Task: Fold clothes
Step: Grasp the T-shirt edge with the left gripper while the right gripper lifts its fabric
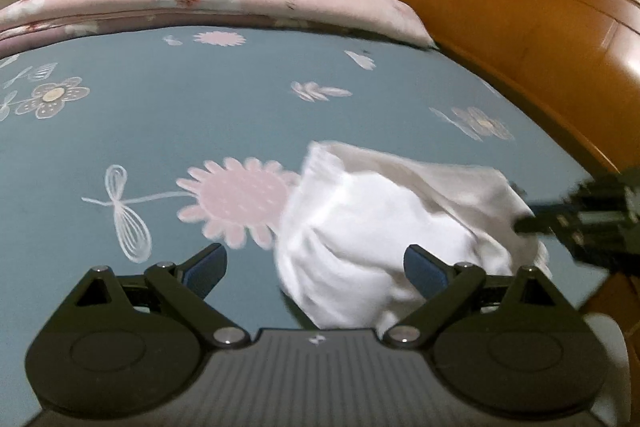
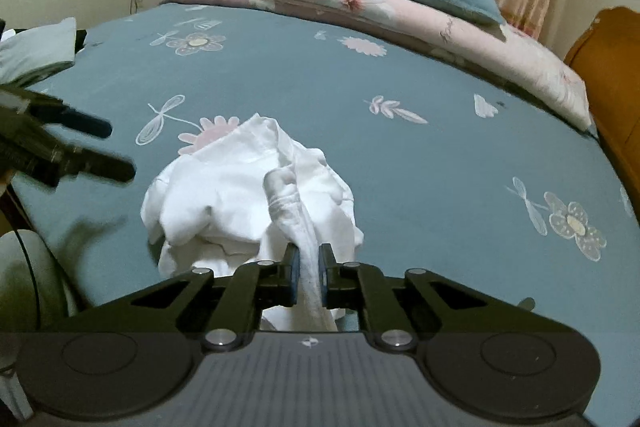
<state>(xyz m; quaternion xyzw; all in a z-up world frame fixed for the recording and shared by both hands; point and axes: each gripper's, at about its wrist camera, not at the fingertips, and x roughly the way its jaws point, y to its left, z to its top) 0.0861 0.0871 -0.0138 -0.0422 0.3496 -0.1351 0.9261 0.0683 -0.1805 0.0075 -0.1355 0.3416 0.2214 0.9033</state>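
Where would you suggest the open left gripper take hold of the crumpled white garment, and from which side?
Probably the ribbed hem edge standing up at the far-left top of the white garment. The left gripper could come from its own side, since the right gripper already pinches a twisted strand on the opposite side.

Dim, flat indoor light leaves only faint shadows. Glare streaks the wooden headboard point(image 1: 540, 39). Fisheye bends the edges, and the white garment point(image 1: 380, 239) is motion-blurred.
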